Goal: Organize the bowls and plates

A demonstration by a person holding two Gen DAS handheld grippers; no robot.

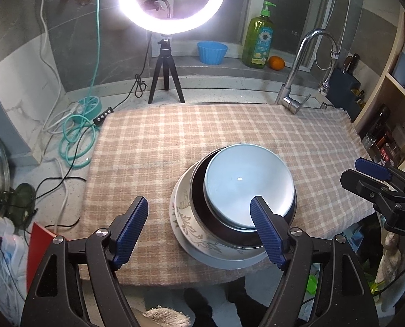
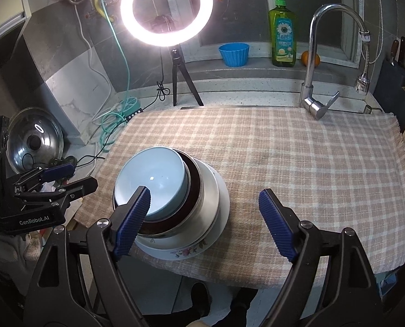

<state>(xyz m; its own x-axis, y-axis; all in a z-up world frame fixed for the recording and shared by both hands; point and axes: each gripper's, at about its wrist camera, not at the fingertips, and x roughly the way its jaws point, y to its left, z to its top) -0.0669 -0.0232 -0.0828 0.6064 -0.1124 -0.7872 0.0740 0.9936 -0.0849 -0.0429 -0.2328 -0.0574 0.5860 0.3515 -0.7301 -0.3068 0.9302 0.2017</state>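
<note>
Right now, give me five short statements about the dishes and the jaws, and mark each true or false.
1. The light blue bowl sits on top of the stack. True.
2. The stack stands on bare stone counter. False: it stands on the checked cloth.
3. The left gripper has its jaws clamped on the bowl's rim. False: they stand open, gripping nothing.
4. The right gripper holds nothing. True.
5. The blue cup is nested in the stack. False: it stands on the window ledge beside the green soap bottle.
</note>
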